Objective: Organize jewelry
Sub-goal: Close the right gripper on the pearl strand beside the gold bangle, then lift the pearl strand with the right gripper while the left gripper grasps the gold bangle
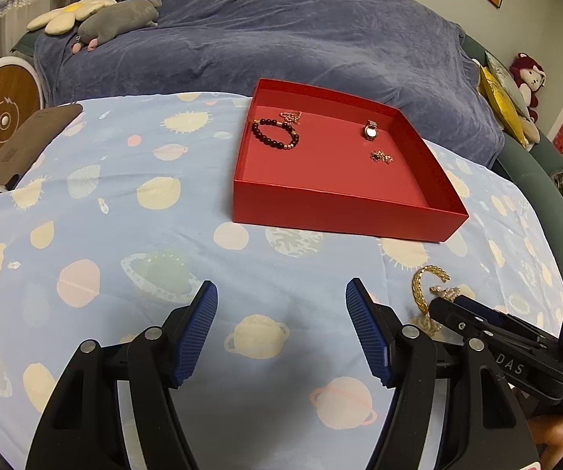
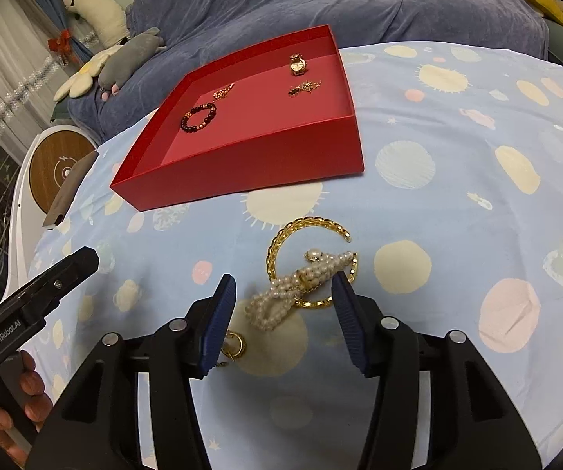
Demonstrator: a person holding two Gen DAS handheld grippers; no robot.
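- Planet-print cloth [image 2: 457,149]: covers the table; bears everything below.
- Red tray [image 2: 250,164]: far centre; already holds a dark bead bracelet [image 2: 199,116], a watch [image 2: 298,64] and small gold pieces.
- Left gripper [image 1: 281,325]: jaws wide, empty, hovering over bare cloth.
- Right gripper [image 2: 283,313]: jaws part-open, straddling the pearl strand [image 2: 297,286]; pads not pressing.
- Gold cuff [image 2: 309,262]: near centre, pearls draped across it.
- Risk: closing here likely snags the cuff with the pearls, dragging both or dropping one short of the tray.
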